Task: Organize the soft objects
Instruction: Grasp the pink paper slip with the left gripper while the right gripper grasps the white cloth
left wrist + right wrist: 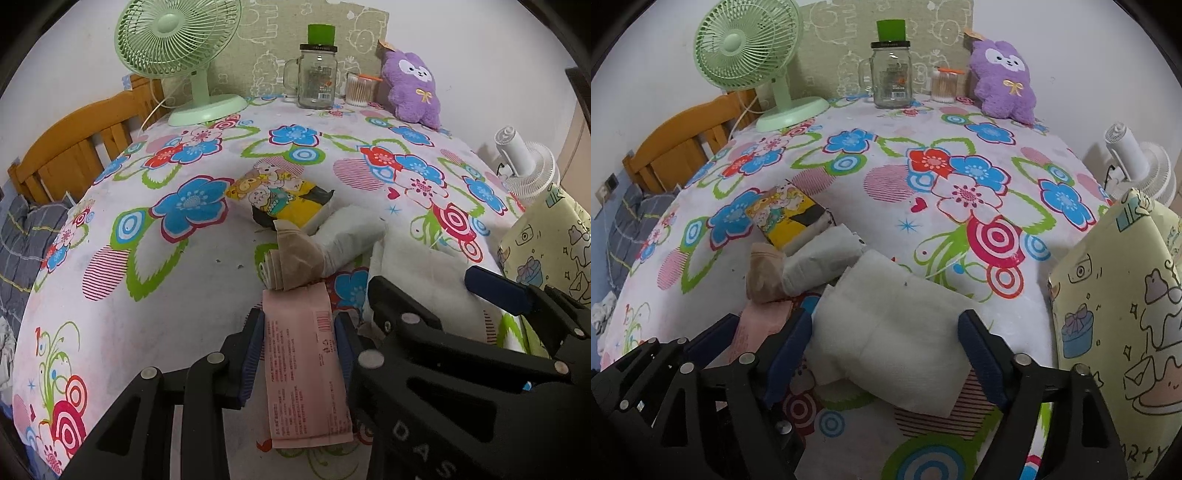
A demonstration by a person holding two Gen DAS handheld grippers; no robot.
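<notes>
Left-wrist view: a pink packet (308, 369) sits pinched between the pads of the left gripper (299, 350), lying flat on the floral cloth (184, 258), a hold that would let it be slid or lifted toward the row ahead. Just beyond its far end lie a beige roll (291, 262), a white roll (351, 236) and a yellow cartoon pack (284, 199), touching one another in a loose line, apparently the gathering spot for soft goods. To that gripper's right, the right gripper (888, 354) straddles a white folded pad (890, 332); its jaws stand wide, the left pad at the pad's edge and the right one just clear, so nothing looks clamped. Far ahead at the table's back stand a purple plush (410, 88), a jar (317, 81) and a green fan (177, 48). A gift bag (1119, 302) stands close on the right gripper's right, possibly a destination.
</notes>
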